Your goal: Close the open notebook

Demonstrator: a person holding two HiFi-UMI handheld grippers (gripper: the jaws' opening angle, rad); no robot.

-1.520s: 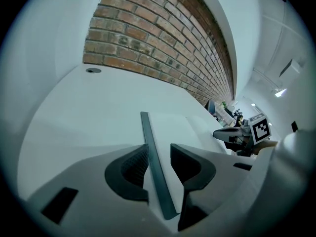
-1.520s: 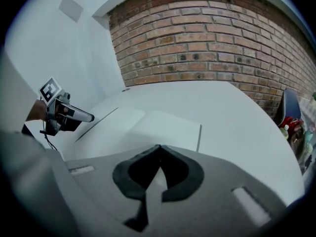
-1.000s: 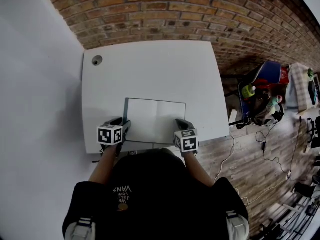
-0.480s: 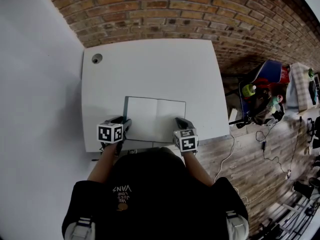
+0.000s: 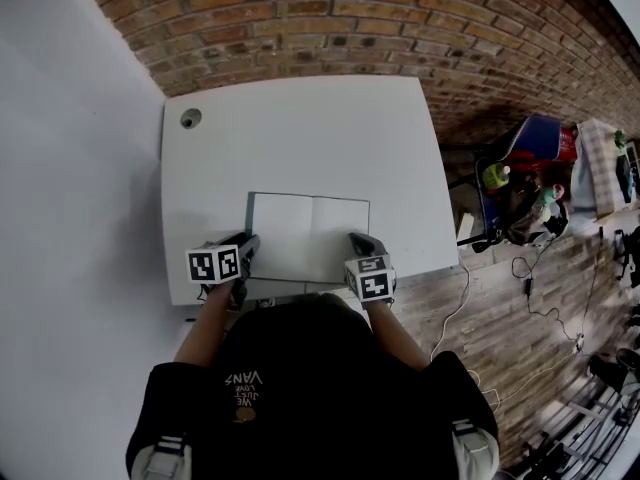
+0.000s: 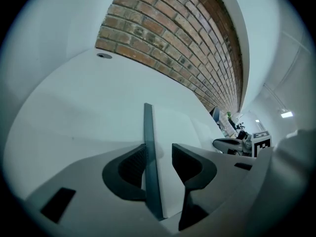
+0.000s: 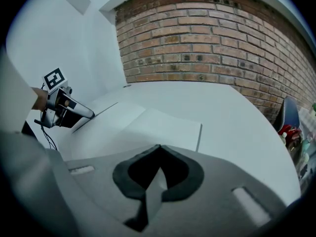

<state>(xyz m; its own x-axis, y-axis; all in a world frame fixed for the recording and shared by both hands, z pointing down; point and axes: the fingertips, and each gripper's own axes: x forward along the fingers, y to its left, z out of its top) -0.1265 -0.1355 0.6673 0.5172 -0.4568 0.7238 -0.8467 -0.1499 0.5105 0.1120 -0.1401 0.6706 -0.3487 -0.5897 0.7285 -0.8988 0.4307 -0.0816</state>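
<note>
The open notebook (image 5: 310, 236) lies flat on the white table (image 5: 300, 138), its blank pages up. My left gripper (image 5: 247, 243) is at its near left corner. In the left gripper view the dark cover edge (image 6: 148, 132) stands between the closing jaws (image 6: 158, 149). One pad touches the cover and the other is still a gap away from the pages. My right gripper (image 5: 358, 240) sits at the near right corner. Its tips (image 7: 159, 147) meet, with a white strip of page pinched between them. Each gripper also shows in the other's view: the left gripper (image 7: 84, 113), the right gripper (image 6: 232, 144).
A round cable hole (image 5: 190, 119) sits in the table's far left corner. A brick wall (image 5: 330, 18) runs behind the table and a white wall to its left. On the floor at the right stand a bag of clutter (image 5: 525, 183) and loose cables (image 5: 540, 298).
The left gripper's marker cube has rolled a little at the notebook's left corner. The notebook and the right gripper have stayed where they were.
</note>
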